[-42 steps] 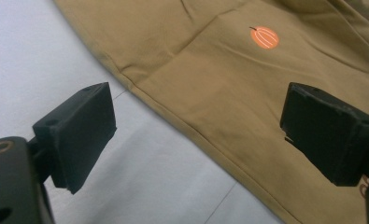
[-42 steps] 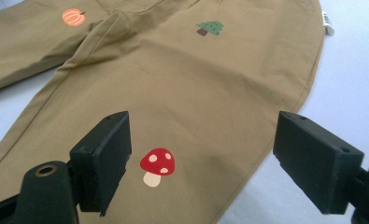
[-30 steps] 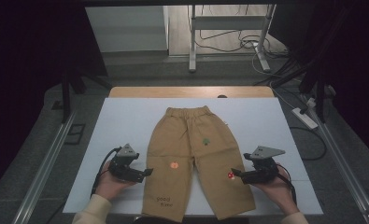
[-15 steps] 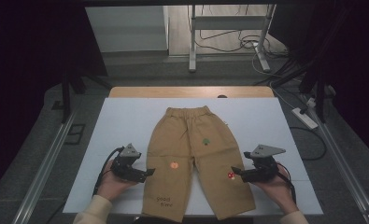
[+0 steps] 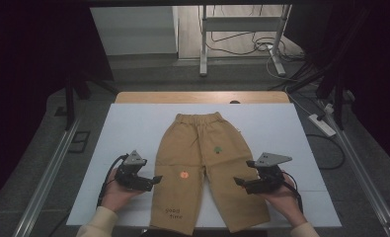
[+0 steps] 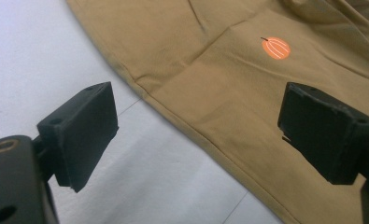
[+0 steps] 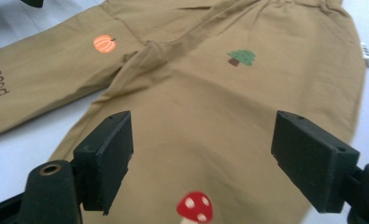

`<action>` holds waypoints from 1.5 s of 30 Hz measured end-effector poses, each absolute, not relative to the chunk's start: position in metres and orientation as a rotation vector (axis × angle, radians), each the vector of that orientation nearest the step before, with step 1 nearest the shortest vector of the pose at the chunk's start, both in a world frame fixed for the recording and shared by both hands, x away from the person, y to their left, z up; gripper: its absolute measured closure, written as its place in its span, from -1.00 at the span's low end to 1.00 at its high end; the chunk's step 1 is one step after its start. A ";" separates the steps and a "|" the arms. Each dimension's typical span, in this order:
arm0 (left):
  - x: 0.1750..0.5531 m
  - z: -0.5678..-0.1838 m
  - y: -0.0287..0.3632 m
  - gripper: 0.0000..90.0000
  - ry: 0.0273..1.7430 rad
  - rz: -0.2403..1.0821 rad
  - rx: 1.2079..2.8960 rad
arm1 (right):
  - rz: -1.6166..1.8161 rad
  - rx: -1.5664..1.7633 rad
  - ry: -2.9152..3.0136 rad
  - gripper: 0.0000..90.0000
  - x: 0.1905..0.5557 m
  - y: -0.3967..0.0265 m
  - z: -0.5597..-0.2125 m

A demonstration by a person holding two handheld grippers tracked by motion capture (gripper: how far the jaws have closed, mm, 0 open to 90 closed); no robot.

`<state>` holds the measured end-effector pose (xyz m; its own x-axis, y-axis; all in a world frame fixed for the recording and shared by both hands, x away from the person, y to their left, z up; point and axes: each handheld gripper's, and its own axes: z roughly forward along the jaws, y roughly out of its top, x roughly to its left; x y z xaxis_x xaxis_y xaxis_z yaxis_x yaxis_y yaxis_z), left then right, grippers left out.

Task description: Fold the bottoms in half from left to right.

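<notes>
High view: tan trousers lie flat in the middle of a white worktop, waistband at 12 o'clock, leg hems at 6 o'clock.
Left tool: held at 9 o'clock of the trousers, jaws spread wide and empty, tips just over the outer edge of the leg with the pumpkin.
Left gripper view: the outer seam runs between the two black jaws; one jaw is over bare worktop, the other over cloth.
Right tool: held at 3 o'clock of the trousers, jaws also spread and empty, pointing in over the other leg.
Right gripper view: the jaws straddle cloth near the mushroom; the tree sits farther up, toward the waistband.
Handling: likely light, soft and limp; the cloth should crease and sag when lifted, is not fragile, and should not slip much between flat jaws.
Where to grip: probably the outer leg seams or the hems, where doubled cloth gives a firmer bite; a pinch through both layers would keep each leg from opening.
Risk: catching the top layer alone would leave the under layer dragging.
</notes>
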<state>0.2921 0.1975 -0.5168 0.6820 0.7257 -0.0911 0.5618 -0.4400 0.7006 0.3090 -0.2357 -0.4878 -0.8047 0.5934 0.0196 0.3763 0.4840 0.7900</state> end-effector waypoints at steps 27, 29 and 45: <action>0.293 -0.516 0.202 -0.72 1.006 0.296 2.149 | 1.209 0.664 2.614 -0.53 0.301 -0.167 -0.501; 0.293 -0.516 0.202 -0.72 1.006 0.295 2.148 | 1.210 0.658 2.623 -0.53 0.302 -0.162 -0.503; 0.293 -0.515 0.203 -0.72 1.006 0.299 2.132 | 1.247 0.617 2.654 -0.59 0.297 -0.124 -0.502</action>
